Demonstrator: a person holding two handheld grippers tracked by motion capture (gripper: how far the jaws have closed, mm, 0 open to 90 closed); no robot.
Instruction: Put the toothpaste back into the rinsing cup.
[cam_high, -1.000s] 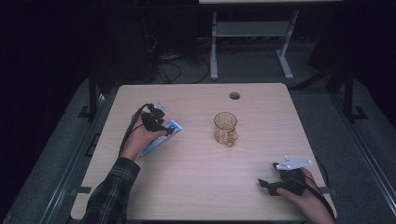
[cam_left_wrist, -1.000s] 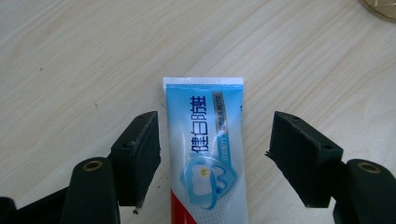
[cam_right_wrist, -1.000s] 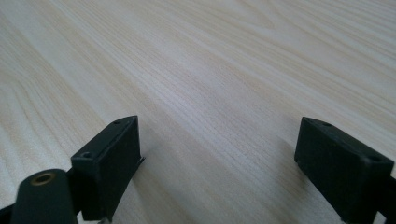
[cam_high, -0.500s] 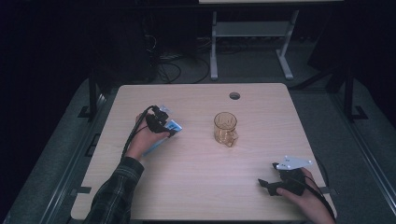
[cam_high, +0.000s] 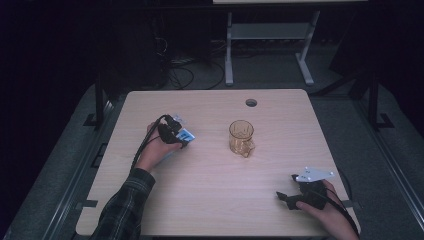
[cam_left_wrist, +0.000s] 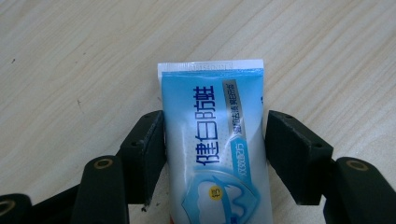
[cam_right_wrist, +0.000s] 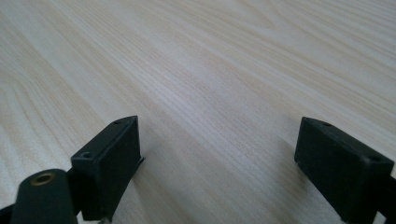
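A blue and white toothpaste tube (cam_left_wrist: 212, 140) lies flat on the wooden table (cam_high: 210, 190), left of centre, also seen from above as the tube (cam_high: 187, 135). My left gripper (cam_left_wrist: 215, 135) straddles it near its crimped end. Its jaws have just been closing, and the pads (cam_left_wrist: 152, 149) now stand against both long edges of the tube. In the high view the left gripper (cam_high: 175, 132) sits over the tube. My right gripper (cam_right_wrist: 219, 154) rests low over bare wood with its jaws wide apart and nothing between them; from above this right gripper (cam_high: 284, 196) is near the front right corner.
An amber glass mug (cam_high: 241, 137) stands upright mid-table, right of the tube. A round cable hole (cam_high: 251, 102) is near the far edge. Beyond the table, a white frame (cam_high: 270, 45) and cables (cam_high: 175, 70) stand on the dark floor.
The left hand has crept slightly forward over the tube, covering a little more of it. The right hand and the mug have stayed put.
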